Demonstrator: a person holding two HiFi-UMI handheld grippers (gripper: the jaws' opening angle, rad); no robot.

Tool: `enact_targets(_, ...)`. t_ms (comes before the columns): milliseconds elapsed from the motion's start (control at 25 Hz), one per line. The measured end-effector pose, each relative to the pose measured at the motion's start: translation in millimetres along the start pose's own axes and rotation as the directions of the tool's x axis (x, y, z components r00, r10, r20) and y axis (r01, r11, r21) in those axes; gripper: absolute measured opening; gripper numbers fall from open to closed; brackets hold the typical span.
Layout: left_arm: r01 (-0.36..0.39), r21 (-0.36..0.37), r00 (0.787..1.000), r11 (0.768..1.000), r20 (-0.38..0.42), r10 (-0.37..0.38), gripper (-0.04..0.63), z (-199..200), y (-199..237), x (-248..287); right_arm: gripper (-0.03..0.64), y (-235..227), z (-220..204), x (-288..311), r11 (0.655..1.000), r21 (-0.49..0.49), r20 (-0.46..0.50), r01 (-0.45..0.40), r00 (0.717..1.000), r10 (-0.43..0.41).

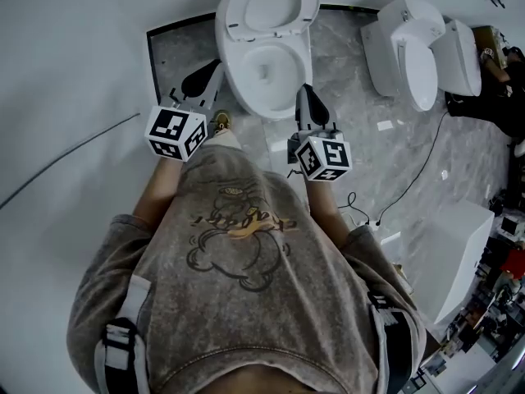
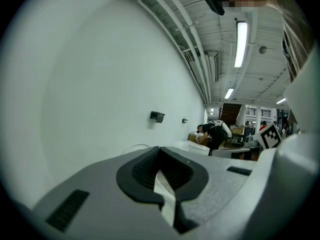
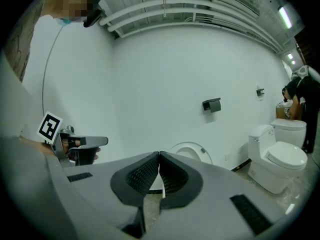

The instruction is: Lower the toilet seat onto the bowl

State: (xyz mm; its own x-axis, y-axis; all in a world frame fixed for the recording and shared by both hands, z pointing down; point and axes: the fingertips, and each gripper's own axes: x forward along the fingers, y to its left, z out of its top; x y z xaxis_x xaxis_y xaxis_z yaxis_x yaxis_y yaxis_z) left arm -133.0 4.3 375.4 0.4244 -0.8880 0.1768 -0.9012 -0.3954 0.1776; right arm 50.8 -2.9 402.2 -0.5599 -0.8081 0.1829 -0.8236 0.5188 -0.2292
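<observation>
A white toilet stands against the wall, its seat raised upright above the open bowl. My left gripper hovers just left of the bowl, shut and empty. My right gripper is at the bowl's right rim, also shut with nothing in it. In the right gripper view the jaws meet in front of the raised seat, and the left gripper shows at the left. In the left gripper view the shut jaws face the bare white wall.
A second white toilet stands to the right, also seen in the right gripper view. A black cable runs over the marble floor toward a white box. A wall holder hangs above. A person bends over boxes far off.
</observation>
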Motion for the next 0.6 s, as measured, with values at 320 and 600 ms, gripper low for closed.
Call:
enact_targets(320,0.049,0.002,0.999,0.999,0.009,-0.049,0.009,44,58,58,0.028,3,38,79,0.999,0.011,0.010,0.037,0.999,-0.037)
enact_targets(600,0.049,0.011,0.999,0.999,0.001,-0.049,0.011,51,79,83,0.028,-14,45,99,0.998,0.019,0.011,0.065,0.998,-0.065)
